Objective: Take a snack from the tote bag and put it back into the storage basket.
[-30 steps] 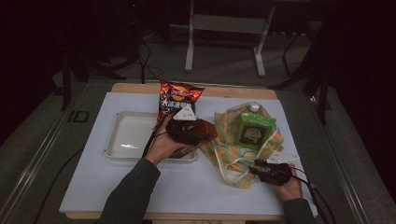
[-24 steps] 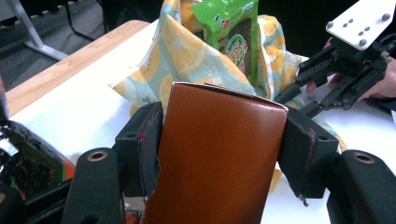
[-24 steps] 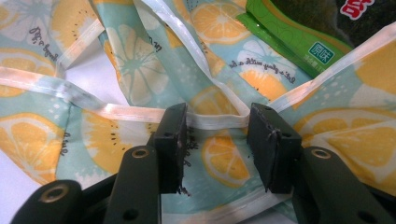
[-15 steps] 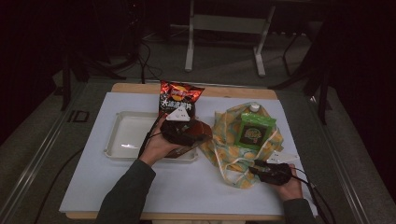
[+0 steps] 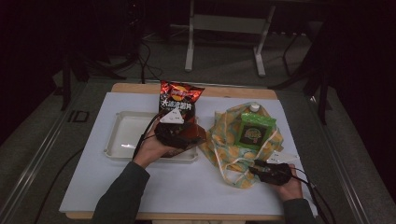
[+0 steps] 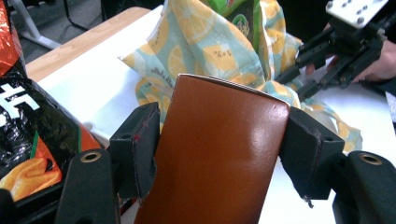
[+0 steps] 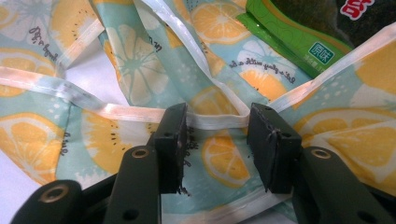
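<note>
My left gripper [image 6: 224, 156] is shut on a glossy brown carton [image 6: 215, 116], gripping it by both sides. In the high view this gripper [image 5: 180, 134] holds the carton [image 5: 191, 136] over the right end of the white tray [image 5: 122, 135]. A lemon-print cloth bag [image 5: 224, 140] lies to the right, with a green packet [image 5: 254, 130] in it. My right gripper [image 7: 217, 140] is open at the bag's near edge [image 7: 116, 60]. The bag's white hem [image 7: 212, 120] runs between its two fingers. That gripper [image 5: 261, 170] rests low at the bag's front.
A red and black crisp bag [image 5: 180, 98] stands behind the tray, close to the left gripper. A white sheet [image 5: 93, 186] covers the wooden table. Beyond the table are dark floor, cables and a metal stand [image 5: 224, 28].
My left gripper and the brown carton have drifted slightly to the left. The right gripper has stayed at the bag's edge.
</note>
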A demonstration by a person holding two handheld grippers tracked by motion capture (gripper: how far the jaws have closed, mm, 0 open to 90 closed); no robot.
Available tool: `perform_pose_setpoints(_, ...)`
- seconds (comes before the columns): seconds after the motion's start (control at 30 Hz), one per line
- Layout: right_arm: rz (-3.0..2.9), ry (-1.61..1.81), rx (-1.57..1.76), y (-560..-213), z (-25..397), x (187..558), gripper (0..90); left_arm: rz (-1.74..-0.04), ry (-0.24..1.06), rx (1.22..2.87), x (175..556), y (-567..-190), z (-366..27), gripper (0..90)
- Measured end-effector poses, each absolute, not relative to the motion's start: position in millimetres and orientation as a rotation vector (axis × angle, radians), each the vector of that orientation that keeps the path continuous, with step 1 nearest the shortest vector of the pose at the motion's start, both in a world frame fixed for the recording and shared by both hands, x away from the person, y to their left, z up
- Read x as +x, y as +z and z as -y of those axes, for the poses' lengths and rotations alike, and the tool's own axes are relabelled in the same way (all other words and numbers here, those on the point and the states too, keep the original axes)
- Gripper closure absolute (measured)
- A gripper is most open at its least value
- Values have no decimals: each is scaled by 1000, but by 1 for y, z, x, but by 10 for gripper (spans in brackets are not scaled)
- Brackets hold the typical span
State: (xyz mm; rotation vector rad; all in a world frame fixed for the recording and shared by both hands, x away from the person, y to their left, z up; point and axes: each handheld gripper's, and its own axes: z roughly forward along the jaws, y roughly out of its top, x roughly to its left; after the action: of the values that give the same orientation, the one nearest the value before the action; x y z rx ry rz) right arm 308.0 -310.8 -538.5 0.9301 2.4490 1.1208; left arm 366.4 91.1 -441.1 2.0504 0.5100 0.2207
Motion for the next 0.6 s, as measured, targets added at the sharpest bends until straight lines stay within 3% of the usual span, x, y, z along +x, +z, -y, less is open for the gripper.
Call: perform_pose_setpoints(0.6, -2447, 1119, 927, -538, 311, 308, 575, -544, 211, 2164, 360, -462, -107, 293)
